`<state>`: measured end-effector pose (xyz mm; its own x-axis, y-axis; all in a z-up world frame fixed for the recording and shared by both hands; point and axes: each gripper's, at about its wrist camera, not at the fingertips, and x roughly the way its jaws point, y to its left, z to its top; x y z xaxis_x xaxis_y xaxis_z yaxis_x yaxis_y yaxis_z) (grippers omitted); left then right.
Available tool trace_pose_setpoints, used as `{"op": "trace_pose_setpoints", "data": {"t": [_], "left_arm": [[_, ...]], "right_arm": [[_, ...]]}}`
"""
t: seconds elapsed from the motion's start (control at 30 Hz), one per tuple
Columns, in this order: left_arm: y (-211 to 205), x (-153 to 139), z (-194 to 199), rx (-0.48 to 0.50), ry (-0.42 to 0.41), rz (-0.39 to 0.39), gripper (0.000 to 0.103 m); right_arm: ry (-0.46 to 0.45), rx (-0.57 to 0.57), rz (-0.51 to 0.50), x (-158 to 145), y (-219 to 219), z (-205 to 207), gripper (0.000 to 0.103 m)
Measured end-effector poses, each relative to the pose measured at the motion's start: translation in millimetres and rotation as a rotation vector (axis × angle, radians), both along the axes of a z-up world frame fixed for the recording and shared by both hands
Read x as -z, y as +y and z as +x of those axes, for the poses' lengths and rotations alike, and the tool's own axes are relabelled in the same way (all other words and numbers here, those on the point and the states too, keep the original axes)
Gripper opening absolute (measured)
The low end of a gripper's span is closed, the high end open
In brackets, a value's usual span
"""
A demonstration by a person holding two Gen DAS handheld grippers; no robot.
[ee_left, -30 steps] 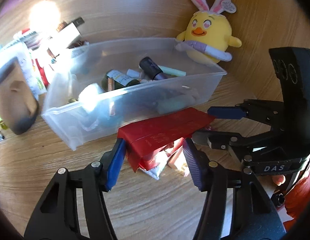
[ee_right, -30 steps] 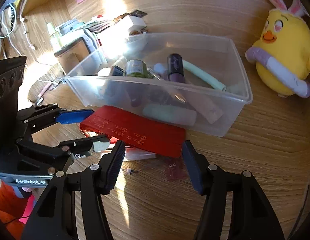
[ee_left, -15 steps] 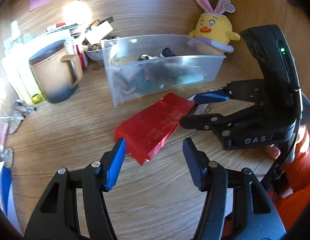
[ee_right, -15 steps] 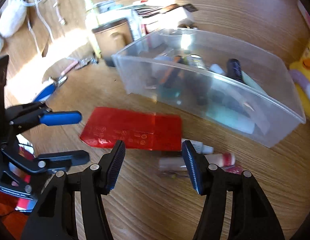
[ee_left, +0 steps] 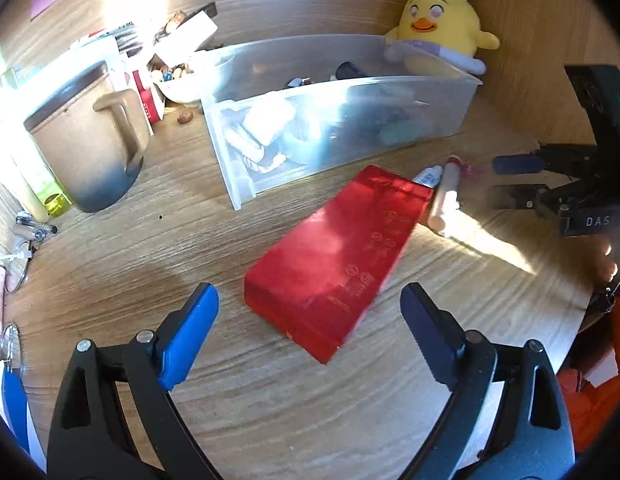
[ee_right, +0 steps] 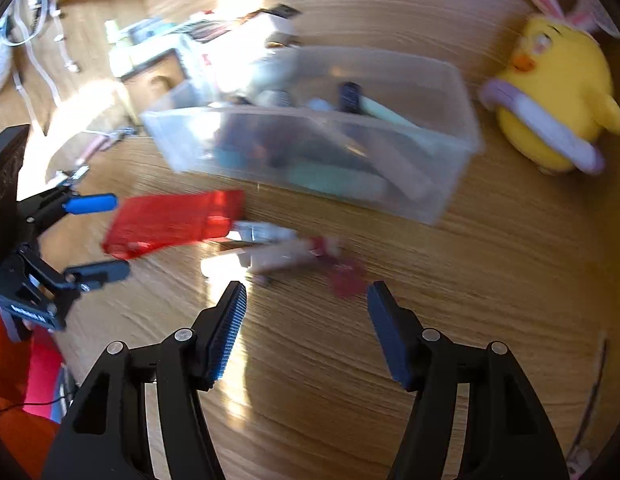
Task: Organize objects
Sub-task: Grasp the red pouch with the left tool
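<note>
Your clear plastic bin [ee_left: 341, 120] sits at twelve o'clock; the red box [ee_left: 333, 256] lies flat on the desk just before it. Your left gripper [ee_left: 310, 320] has just been opening, jaws spread, nothing between them. Straddle the box squarely before closing. Your right gripper [ee_right: 306, 320] is spread, empty. Small tubes [ee_left: 441, 196] at two o'clock are blurred, labels unreadable.

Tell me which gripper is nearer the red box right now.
Left. The left gripper, jaws just opened wide, has the red box's near end between its fingers, untouched. The right gripper sits open off its far end, by the small tubes.
</note>
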<state>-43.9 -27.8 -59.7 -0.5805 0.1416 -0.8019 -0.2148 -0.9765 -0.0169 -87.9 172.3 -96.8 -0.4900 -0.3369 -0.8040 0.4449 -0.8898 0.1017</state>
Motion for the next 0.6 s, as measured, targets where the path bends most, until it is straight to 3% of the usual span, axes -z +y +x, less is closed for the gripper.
{"op": "trace_pose_setpoints", "data": {"t": [0.2, 0.3, 0.47, 0.6], "left_arm": [[0, -3, -4, -0.026, 0.049, -0.004, 0.089], [1, -3, -6, -0.008, 0.048, 0.008, 0.073], [1, -5, -2, -0.017, 0.060, 0.002, 0.063], [-2, -9, 7, -0.056, 0.077, 0.030, 0.059]], "right_arm": [[0.000, 0.040, 0.034, 7, 6, -15, 0.059], [0.031, 0.032, 0.069, 7, -2, -18, 0.047], [0.059, 0.007, 0.102, 7, -14, -20, 0.020], [0.074, 0.016, 0.099, 6, -11, -14, 0.018]]}}
